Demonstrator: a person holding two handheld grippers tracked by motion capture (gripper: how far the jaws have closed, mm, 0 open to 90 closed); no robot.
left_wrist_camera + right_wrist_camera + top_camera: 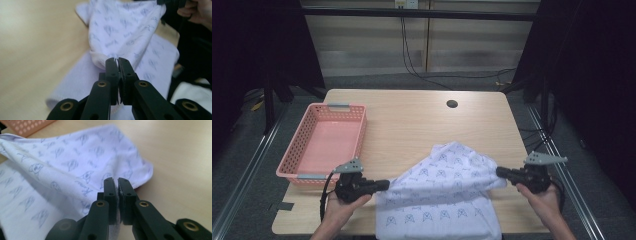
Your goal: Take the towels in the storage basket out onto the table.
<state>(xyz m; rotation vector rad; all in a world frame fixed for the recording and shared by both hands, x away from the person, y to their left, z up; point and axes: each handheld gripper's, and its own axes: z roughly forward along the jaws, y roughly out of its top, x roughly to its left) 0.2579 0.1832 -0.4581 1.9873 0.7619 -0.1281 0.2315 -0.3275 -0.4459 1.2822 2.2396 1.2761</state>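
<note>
High view: the left gripper and right gripper each pinched an opposite side of the white printed cloth, which spanned between their fingertips and draped over the near edge of the table.
Open room: bare tabletop lay beyond both sets of fingers.
Container: the pink basket stood beyond the left fingers, empty.
Left gripper view: jaws were closed on a bunched cloth fold.
Right gripper view: jaws were clamped on the cloth edge; the basket corner lay far beyond.
</note>
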